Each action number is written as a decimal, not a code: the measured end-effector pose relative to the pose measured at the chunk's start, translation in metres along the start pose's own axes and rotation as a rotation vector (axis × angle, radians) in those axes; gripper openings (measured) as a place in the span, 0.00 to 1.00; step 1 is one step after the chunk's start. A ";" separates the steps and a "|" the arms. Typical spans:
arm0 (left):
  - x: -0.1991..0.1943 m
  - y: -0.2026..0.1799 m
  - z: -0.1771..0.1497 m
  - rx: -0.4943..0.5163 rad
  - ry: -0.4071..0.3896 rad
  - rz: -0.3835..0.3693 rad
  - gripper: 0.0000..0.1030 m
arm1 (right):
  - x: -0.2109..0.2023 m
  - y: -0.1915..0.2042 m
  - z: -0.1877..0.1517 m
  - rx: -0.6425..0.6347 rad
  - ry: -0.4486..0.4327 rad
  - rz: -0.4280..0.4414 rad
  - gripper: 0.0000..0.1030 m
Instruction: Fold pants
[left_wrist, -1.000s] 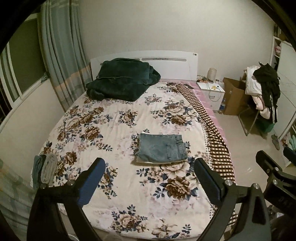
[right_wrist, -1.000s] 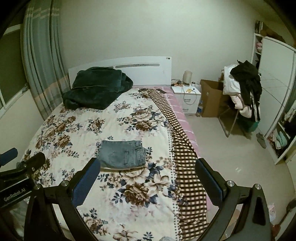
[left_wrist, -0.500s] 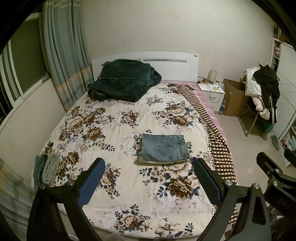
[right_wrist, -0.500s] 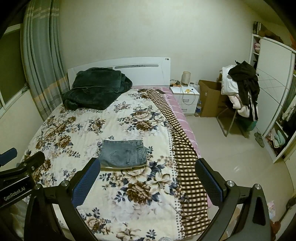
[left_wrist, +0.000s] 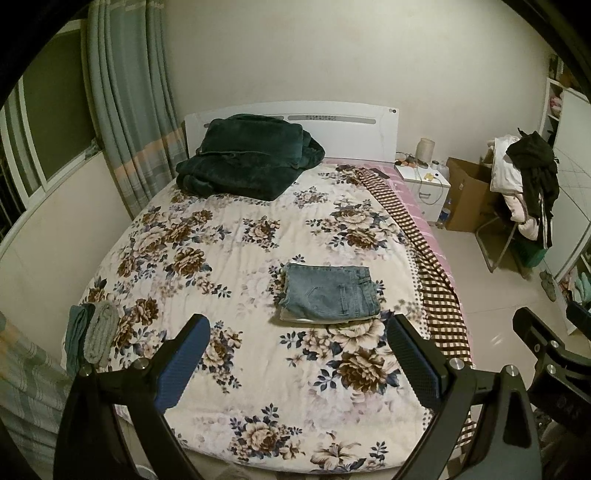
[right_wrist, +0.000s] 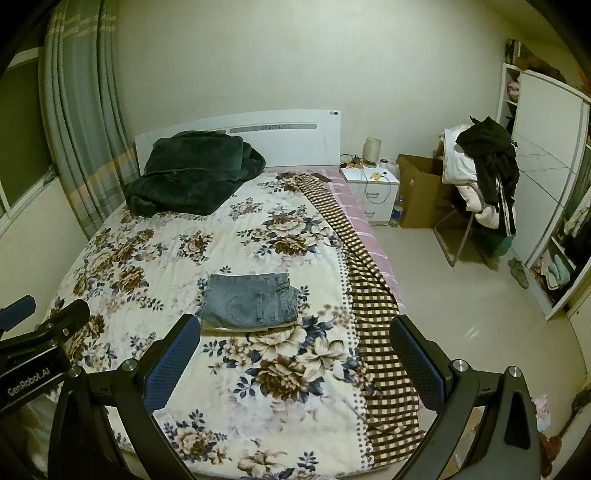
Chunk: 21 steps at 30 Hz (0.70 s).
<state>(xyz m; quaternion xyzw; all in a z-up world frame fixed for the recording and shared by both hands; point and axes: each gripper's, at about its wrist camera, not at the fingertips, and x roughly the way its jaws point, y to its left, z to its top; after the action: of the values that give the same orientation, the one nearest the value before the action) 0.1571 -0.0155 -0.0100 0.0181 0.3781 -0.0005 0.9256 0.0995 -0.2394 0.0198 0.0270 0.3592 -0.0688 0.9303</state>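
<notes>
The blue jeans (left_wrist: 330, 293) lie folded into a neat rectangle on the floral bedspread (left_wrist: 221, 258), right of the bed's middle; they also show in the right wrist view (right_wrist: 251, 301). My left gripper (left_wrist: 299, 354) is open and empty, held back above the foot of the bed, well short of the jeans. My right gripper (right_wrist: 295, 354) is open and empty too, at about the same distance. Each gripper's body shows at the edge of the other's view.
A dark green blanket (left_wrist: 247, 158) is piled by the headboard. A checked cloth (left_wrist: 424, 258) runs down the bed's right edge. Grey-green socks (left_wrist: 90, 332) lie at the left edge. A nightstand (right_wrist: 373, 192), cardboard box (right_wrist: 421, 188) and clothes-laden chair (right_wrist: 480, 177) stand right.
Both grippers have drawn back and risen a little from the bed, so the jeans and bed look smaller and farther. The jeans have not moved. Both stay open.
</notes>
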 end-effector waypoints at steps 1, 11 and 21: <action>0.000 0.000 0.000 0.000 0.001 -0.001 0.95 | 0.000 0.000 0.001 0.001 0.001 0.001 1.00; -0.001 0.004 -0.001 -0.004 -0.002 0.001 0.95 | 0.011 0.000 0.010 0.006 0.011 0.015 1.00; -0.001 0.004 0.001 -0.004 -0.001 -0.004 0.95 | 0.015 0.001 0.015 0.007 0.014 0.018 1.00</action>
<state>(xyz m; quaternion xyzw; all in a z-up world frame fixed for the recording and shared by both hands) 0.1570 -0.0112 -0.0083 0.0155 0.3779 -0.0015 0.9257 0.1207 -0.2418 0.0208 0.0338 0.3653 -0.0616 0.9282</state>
